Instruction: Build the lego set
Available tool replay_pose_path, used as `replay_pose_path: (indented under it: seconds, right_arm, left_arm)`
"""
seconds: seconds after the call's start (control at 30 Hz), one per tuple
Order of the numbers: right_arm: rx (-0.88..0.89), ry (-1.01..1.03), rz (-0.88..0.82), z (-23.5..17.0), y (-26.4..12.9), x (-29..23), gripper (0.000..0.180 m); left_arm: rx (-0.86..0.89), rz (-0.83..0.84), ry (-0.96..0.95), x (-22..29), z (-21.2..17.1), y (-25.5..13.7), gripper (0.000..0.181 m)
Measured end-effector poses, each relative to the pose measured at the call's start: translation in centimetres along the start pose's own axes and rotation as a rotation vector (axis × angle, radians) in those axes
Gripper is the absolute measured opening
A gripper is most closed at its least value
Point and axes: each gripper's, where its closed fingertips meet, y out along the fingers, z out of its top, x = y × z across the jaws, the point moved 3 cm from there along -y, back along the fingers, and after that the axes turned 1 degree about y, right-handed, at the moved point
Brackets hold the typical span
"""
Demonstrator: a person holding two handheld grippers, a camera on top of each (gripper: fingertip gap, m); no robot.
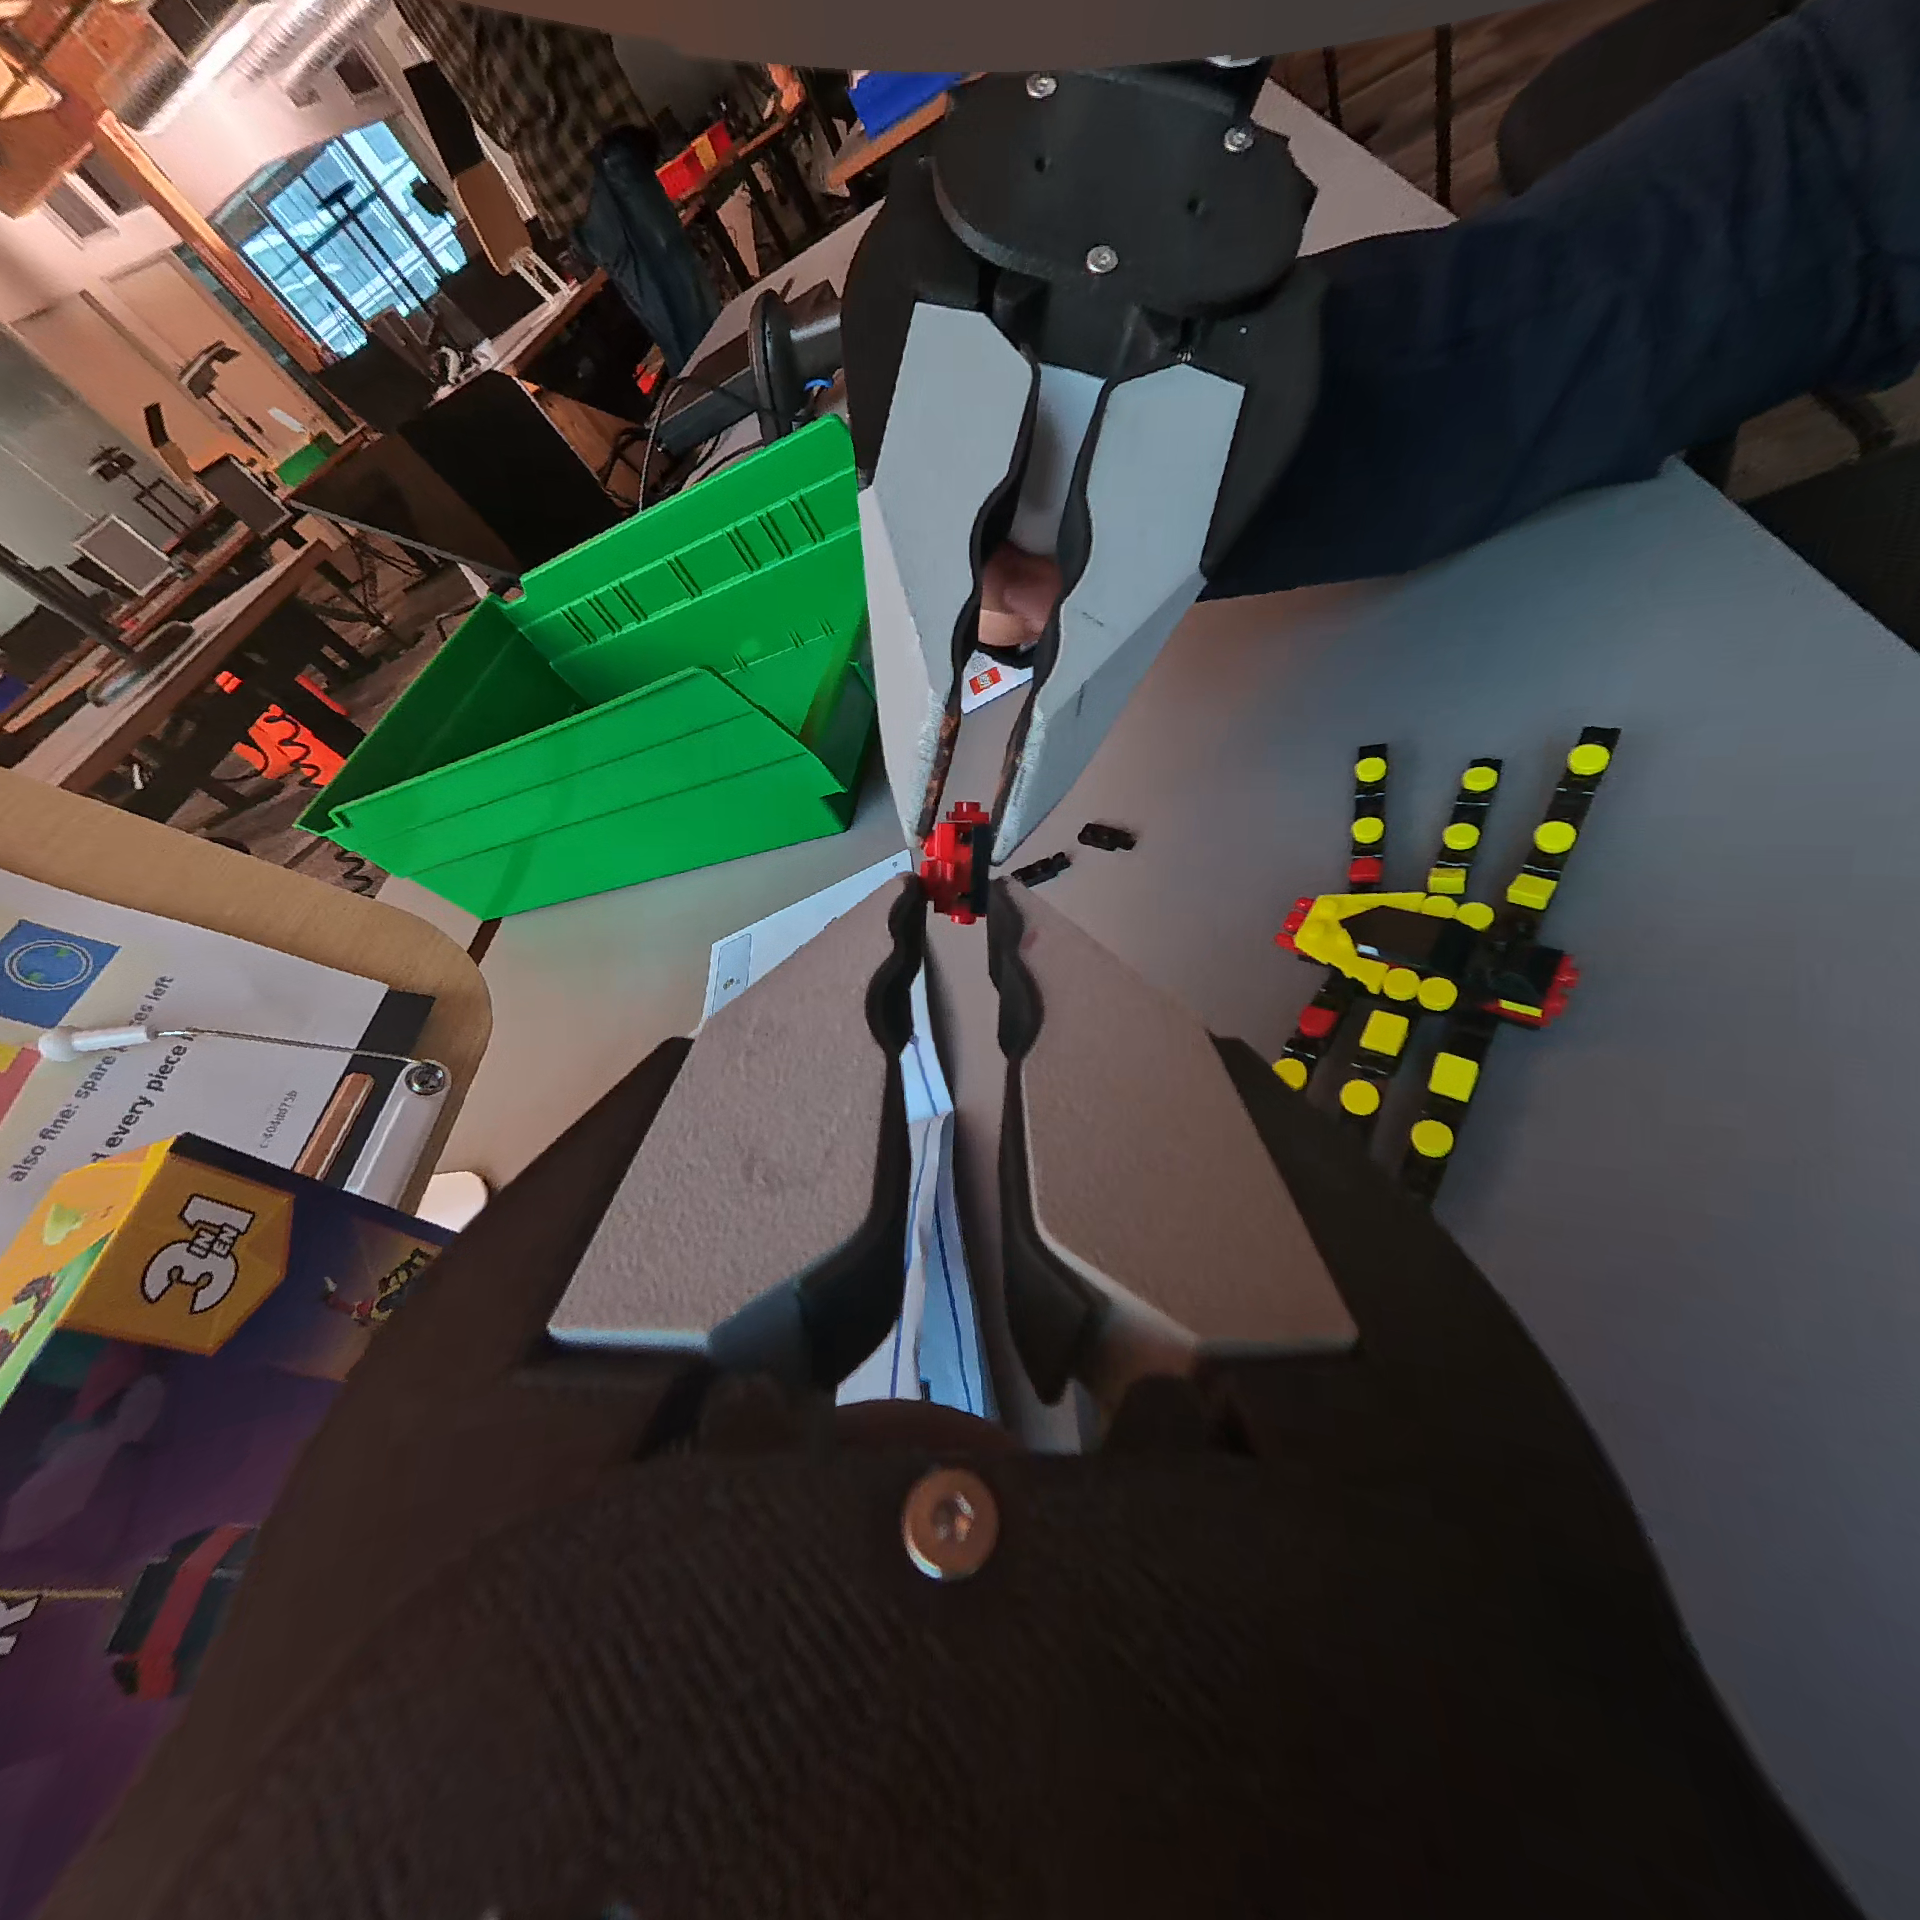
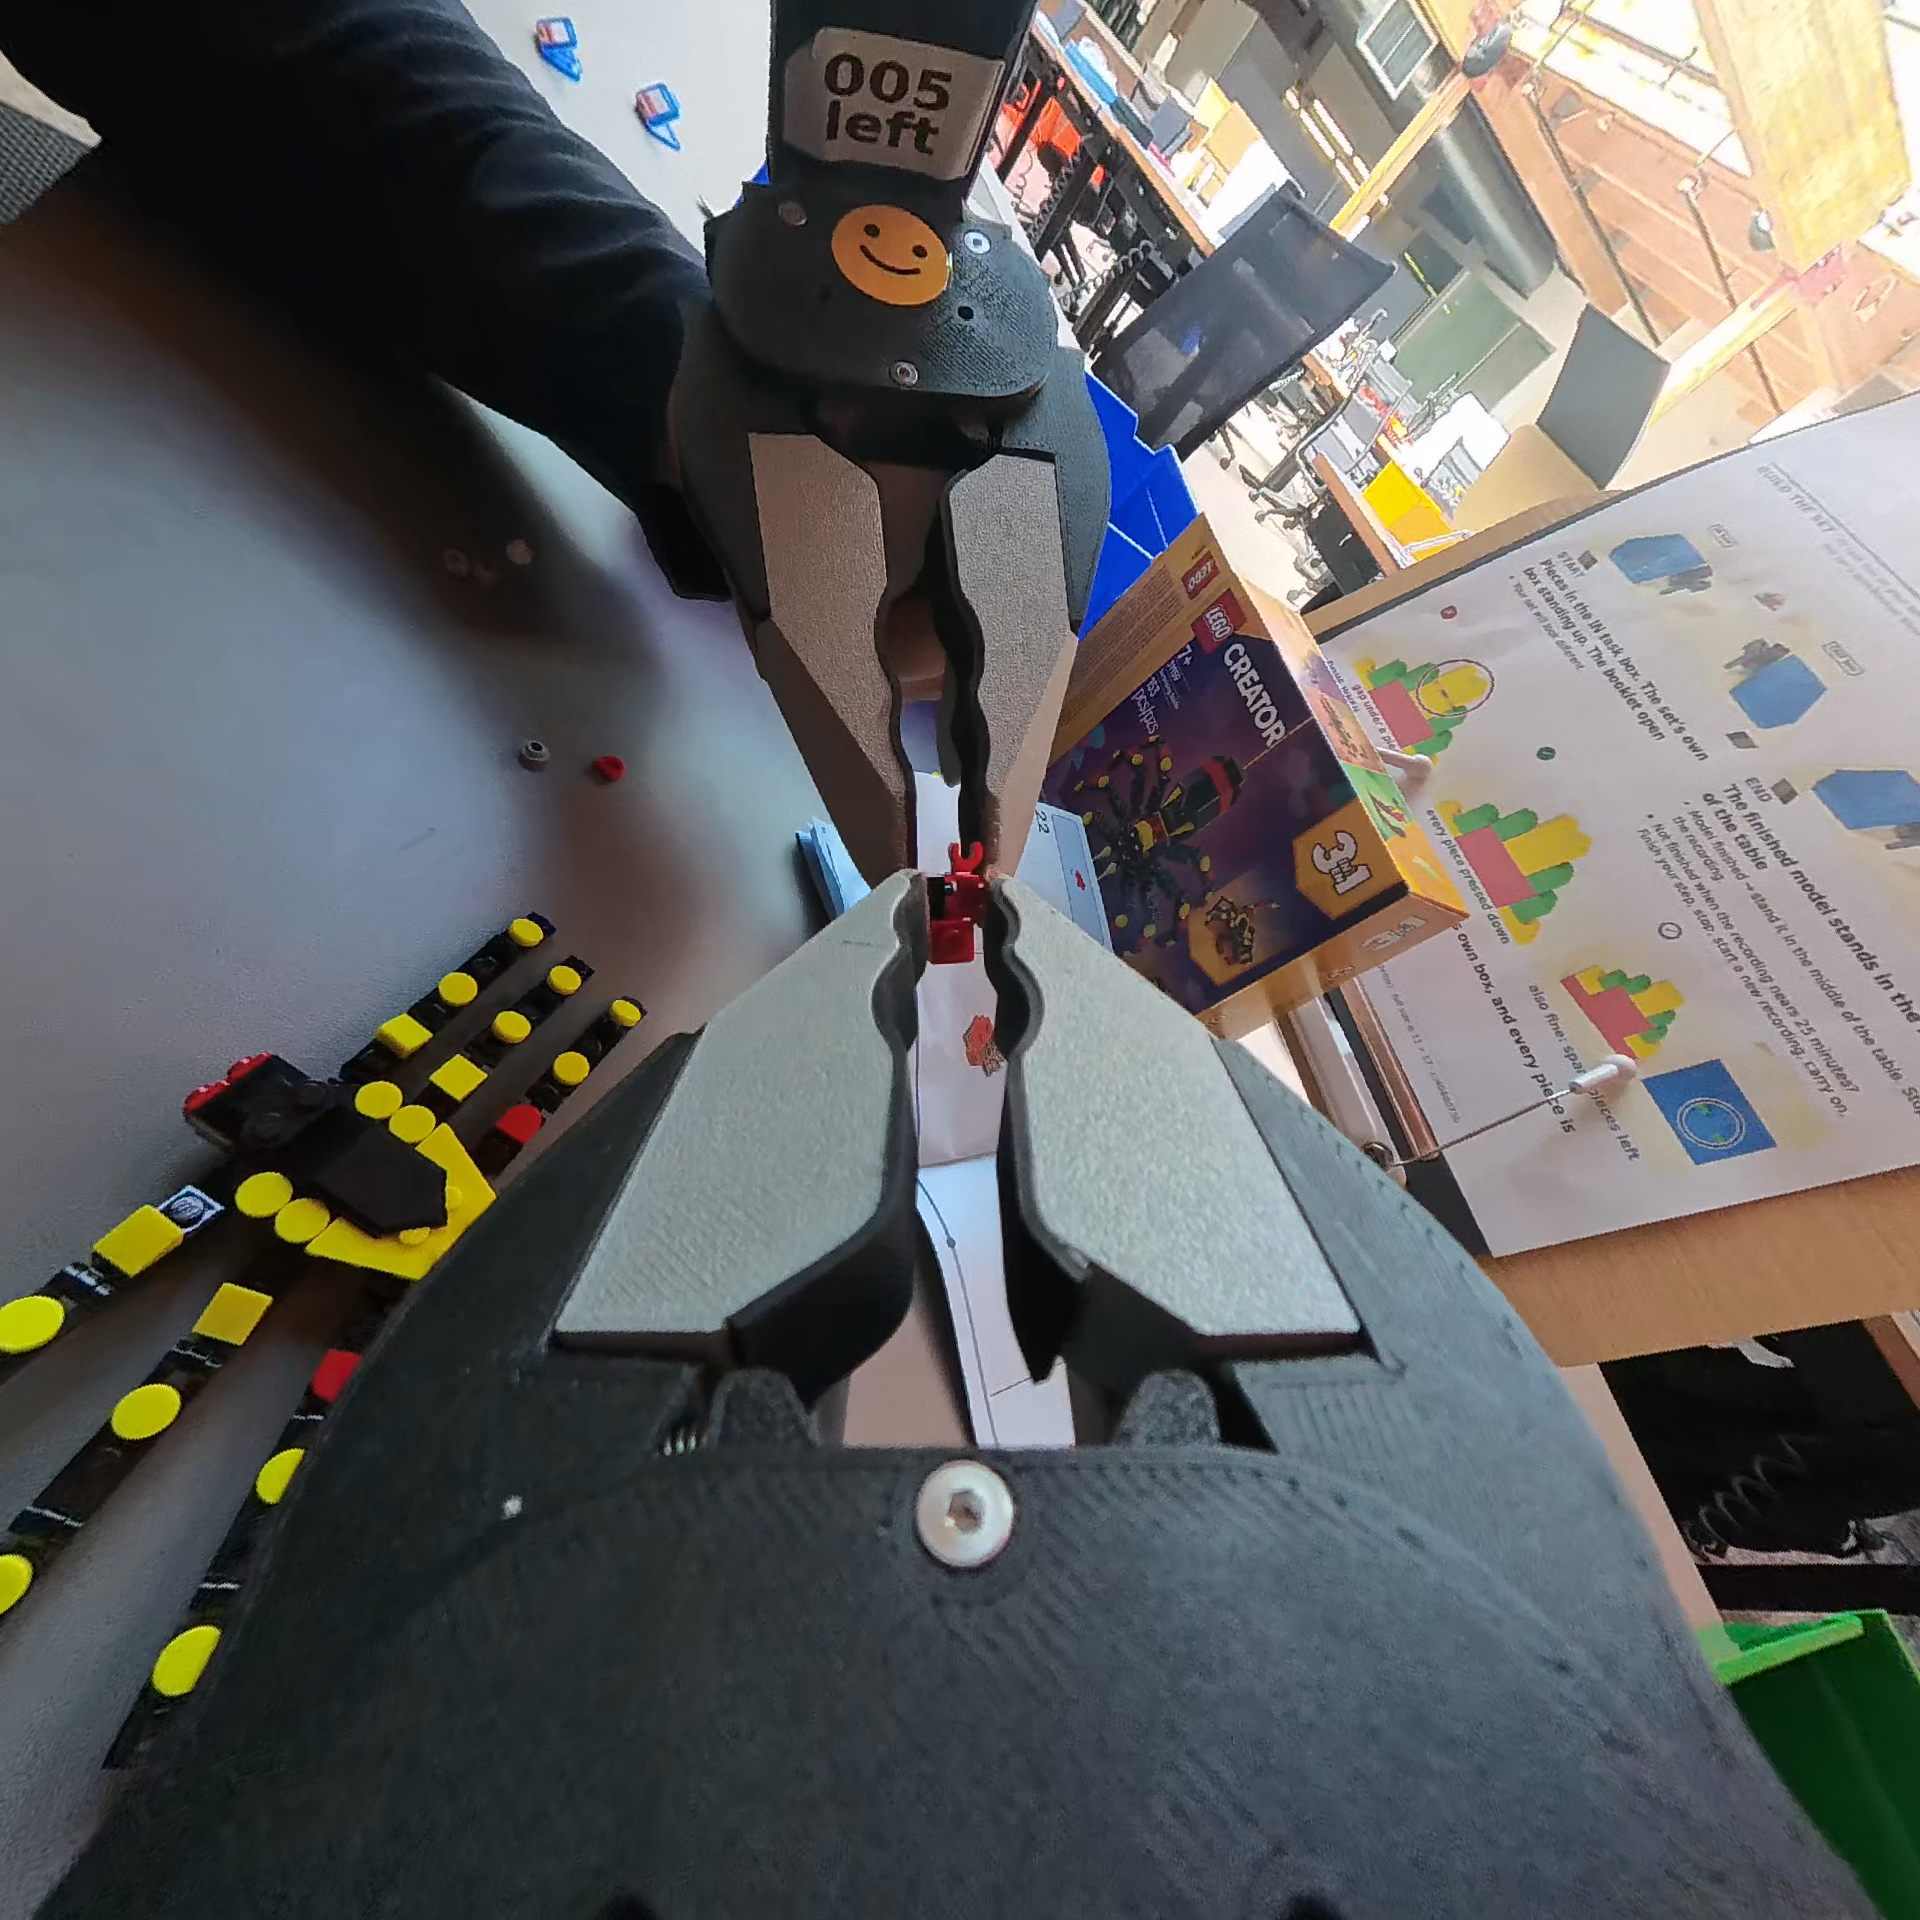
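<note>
Above the grey bench, between the two tool tips, a small red and black lego assembly is held in the air. The left tool pinches it from the near side in the left wrist view, its fingers drawn close onto the piece. The right tool meets it tip to tip from the opposite side, and the right wrist view shows its fingers closed on the same assembly's red part, with a red clip end sticking out toward the left tool. Whether each tool bears its own half cannot be told.

Lying flat on the bench to one side is the partly built model: long black legs studded with yellow round and square tiles, spreading from a yellow and black body with red ends. Two small loose black pieces lie between it and the tools. In the right wrist view, a small grey stud and a small red one sit on bare bench farther off.

An open instruction booklet lies under the tools. The set's box stands beside a printed sheet on a wooden clipboard. A green plastic bin lies tipped on its side beyond the booklet, and a blue bin shows behind the left tool. Dark sleeves run to both tools.
</note>
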Motion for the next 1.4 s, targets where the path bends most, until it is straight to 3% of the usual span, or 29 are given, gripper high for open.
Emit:
replay_pose_path:
  seconds: [0.4, 0.63, 0.93, 1.2, 1.4]
  right_arm:
    - [0.23, 0.12, 0.05, 0.2, -0.9, 0.7, 0.008]
    - [0.08, 0.018, 0.027, -1.1, 0.0, 0.0, 0.008]
    - [-0.011, -0.072, 0.002, -2.2, 0.4, -0.1, 0.008]
    - [-0.018, -0.008, 0.003, -2.3, 0.2, 0.4, 0.008]
    - [0.113, 0.028, -0.062, -0.7, -0.3, 1.5, 0.008]
  left_arm:
    - [-0.027, 0.062, 0.04, -0.2, 1.5, -0.3, 0.009]
    - [-0.242, 0.071, 0.061, 0.0, 0.3, 0.0, 0.008]
    - [-0.318, 0.13, 0.157, 0.1, -0.7, 0.6, 0.008]
    - [-0.277, 0.19, 0.147, -0.2, -0.7, 0.9, 0.007]
    - [-0.153, 0.208, 0.101, -1.2, 0.7, 0.4, 0.009]
